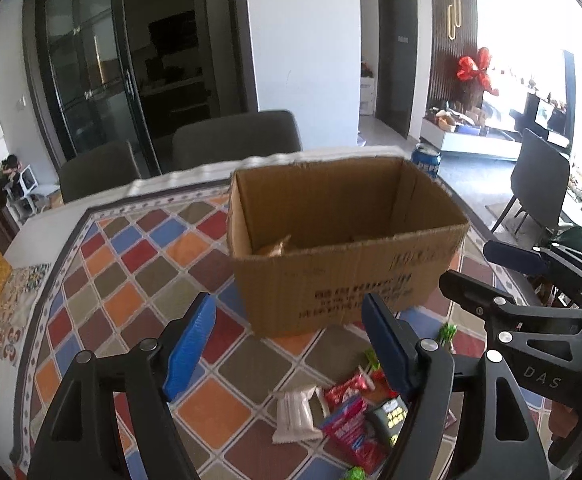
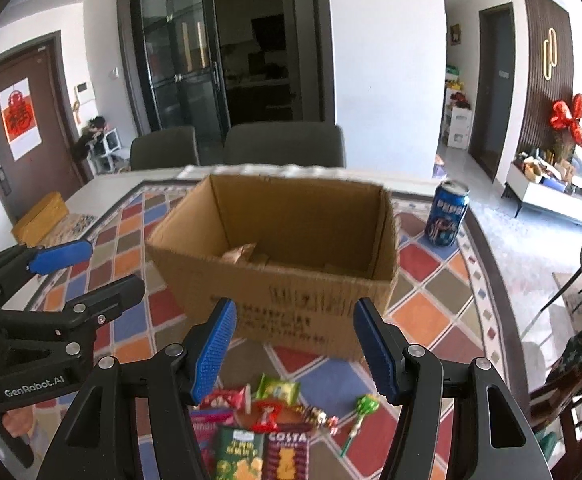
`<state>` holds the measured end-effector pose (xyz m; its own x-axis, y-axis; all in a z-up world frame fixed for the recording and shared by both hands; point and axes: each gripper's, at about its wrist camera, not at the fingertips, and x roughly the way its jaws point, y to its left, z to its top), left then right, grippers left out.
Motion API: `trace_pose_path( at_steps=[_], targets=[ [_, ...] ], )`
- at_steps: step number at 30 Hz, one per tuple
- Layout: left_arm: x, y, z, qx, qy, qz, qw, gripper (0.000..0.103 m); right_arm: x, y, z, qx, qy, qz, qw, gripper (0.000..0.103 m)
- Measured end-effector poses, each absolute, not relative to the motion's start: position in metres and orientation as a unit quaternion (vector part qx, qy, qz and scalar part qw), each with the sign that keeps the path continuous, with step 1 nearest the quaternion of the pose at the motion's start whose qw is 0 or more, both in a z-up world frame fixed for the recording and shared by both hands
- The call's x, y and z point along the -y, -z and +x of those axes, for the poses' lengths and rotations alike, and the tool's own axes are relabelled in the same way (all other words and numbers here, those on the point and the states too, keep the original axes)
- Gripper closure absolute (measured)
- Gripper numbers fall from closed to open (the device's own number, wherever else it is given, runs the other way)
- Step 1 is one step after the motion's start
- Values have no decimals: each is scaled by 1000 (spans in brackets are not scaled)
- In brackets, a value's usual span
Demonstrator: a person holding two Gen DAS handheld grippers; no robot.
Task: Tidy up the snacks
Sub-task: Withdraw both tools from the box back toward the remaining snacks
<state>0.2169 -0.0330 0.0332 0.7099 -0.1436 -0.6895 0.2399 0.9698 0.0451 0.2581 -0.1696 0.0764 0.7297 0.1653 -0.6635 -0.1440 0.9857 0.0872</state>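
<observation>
Before the cardboard box [image 2: 275, 256], my fingers [image 2: 215, 352] hang spread, empty; crowded snacks [image 2: 267, 416] risk a double grab.

Left gripper [image 1: 291, 344]: matte black plastic frame, triangular cut-outs, 2 blue ribbed pads [image 1: 189, 346], round silver screw heads at pivots. "GenRobot.AI" in white letters on its side, seen from right wrist view.

Right gripper [image 2: 295, 350]: same black frame, 2 blue ribbed pads [image 2: 213, 350], silver screws. "DAS" embossed on body in left wrist view.

Bare skin of hand [image 2: 15, 426] visible under left gripper's handle.
</observation>
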Motion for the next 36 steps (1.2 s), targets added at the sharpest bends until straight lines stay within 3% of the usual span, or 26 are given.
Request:
trace_pose_path(
  at_steps=[23, 36],
  targets=[
    [11, 55, 193, -468, 91, 51, 878, 28, 137, 7, 238, -466, -108, 17, 878, 41],
    [14, 92, 207, -511, 93, 50, 853, 29, 139, 46, 248, -511, -107, 39, 852, 53]
  ],
)
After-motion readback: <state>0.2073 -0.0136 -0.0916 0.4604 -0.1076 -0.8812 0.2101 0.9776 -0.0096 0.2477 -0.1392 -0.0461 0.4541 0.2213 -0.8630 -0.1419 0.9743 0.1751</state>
